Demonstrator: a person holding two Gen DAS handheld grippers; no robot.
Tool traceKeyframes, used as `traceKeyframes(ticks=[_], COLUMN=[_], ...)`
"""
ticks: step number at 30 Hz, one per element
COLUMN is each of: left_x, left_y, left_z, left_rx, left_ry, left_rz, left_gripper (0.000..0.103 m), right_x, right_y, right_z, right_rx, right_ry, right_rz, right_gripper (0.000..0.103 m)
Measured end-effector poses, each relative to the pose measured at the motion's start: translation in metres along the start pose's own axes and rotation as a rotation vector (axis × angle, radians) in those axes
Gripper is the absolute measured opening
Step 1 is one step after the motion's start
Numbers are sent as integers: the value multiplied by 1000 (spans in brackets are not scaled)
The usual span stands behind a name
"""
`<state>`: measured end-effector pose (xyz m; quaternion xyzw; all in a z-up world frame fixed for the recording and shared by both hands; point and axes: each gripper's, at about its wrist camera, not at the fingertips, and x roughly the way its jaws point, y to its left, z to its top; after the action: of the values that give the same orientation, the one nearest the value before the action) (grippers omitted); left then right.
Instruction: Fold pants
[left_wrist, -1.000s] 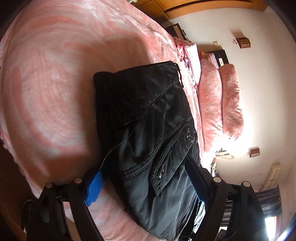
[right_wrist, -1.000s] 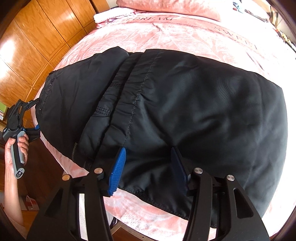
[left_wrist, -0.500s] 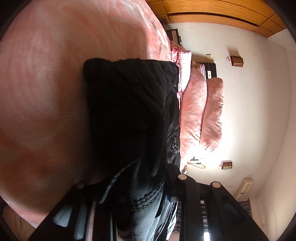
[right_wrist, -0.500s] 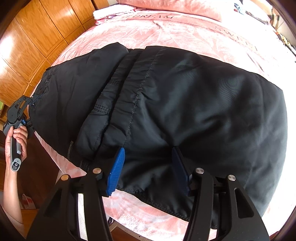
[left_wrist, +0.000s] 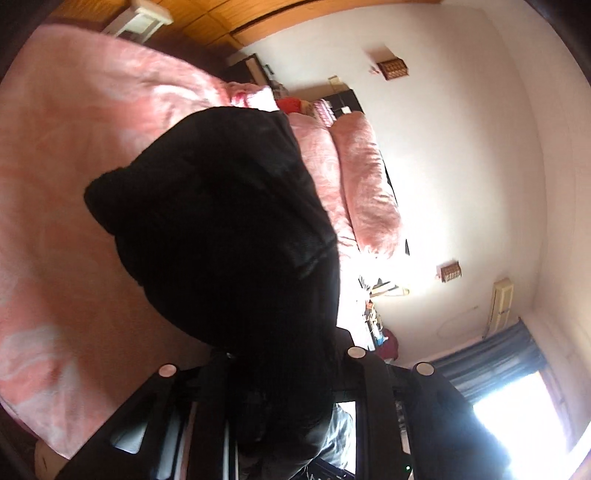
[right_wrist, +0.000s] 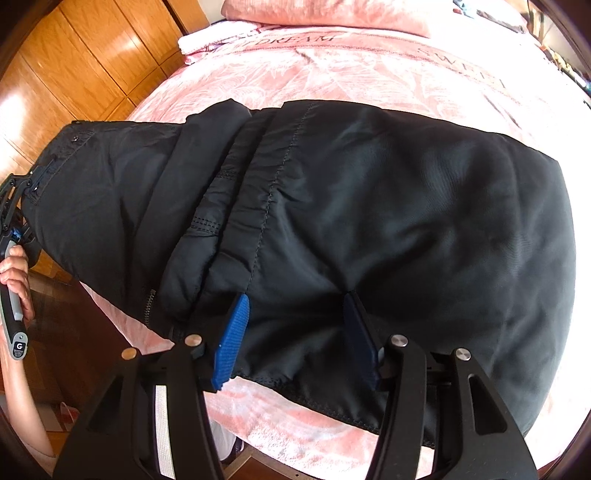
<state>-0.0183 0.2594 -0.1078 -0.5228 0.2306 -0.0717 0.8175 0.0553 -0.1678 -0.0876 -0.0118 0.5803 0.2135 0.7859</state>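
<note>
- Black, smooth woven pants (right_wrist: 332, 221), stitched seams and a metal zipper showing, lie spread on a pink patterned bedspread (right_wrist: 332, 74); near hem runs just beyond the right tongs (right_wrist: 291, 339), with a strip of bare bedspread between hem and bed edge.
- Right tongs: blue ribbed pads (right_wrist: 231, 343) stand apart over the near hem, cloth bunched between them; pads straddle the fabric, no clamping visible, so open.
- Left tongs (left_wrist: 288, 373): jaws have just been closing, and black fabric sits between them, draping forward over the fingers. Closed on the pants' waist end. In the right wrist view the same tongs (right_wrist: 18, 221) appear at far left, held by a person's hand (right_wrist: 16, 280), with the snap-fastened corner of the pants raised off the bed.
- Open room: ahead of the right tongs, beyond the far pants edge, a broad stretch of bedspread up to a pink pillow (right_wrist: 325, 14). To the left of the left tongs, wide bare bedspread.
- Left wrist view only: white wall (left_wrist: 461, 166), two small wooden wall fixtures, dark curtain by a bright window (left_wrist: 517, 413). The pants are a blurred, featureless dark mass here.
- Right wrist view only: glossy orange wooden wardrobe panels (right_wrist: 74, 74) at left, folded white cloth (right_wrist: 207, 37) near the pillow, seam and zipper detail.
</note>
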Motion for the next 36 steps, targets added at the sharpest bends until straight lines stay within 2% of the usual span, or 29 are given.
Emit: traceKeyframes(ticks=[5,8,15,19,22,24,27,29,32,36], left_x=[22,42,85,101,111,121,129,131,135,130], left_y=[-67,-95,-129,-133,-129,-127,-127,-127,-122,-117], left_z=[-24,-43,-87,-119,-148,-162,-182,-194,-205,-207], left_rx=[225,323,482,581,621,636,682,699,695,695], left_ry=[83,138,224,314,390,435,498,543,604,643], left_rz=[19,44,97,141,167,194,224,214,214,216], left_gripper=[20,21,23,27,29,31,41,48,53,55], right_x=[-23,-37,-57,-63,-66,-68,-69,-70,-66,-62], right_y=[-9,-19,-54,-72,-83,-88,-95,-99,-102,-105], right_z=[-4,-7,-22,-27,-28,-29,-31,-33,-34,-35], right_rx=[17,39,114,161,190,193,192,192,192,178], right_ry=[-51,-75,-113,-126,-134,-135,-136,-134,-129,-114], right_rz=[19,19,-8,-16,-17,-52,-65,-65,-72,-75], right_gripper=[54,54,55,55,56,57,58,60,60,61])
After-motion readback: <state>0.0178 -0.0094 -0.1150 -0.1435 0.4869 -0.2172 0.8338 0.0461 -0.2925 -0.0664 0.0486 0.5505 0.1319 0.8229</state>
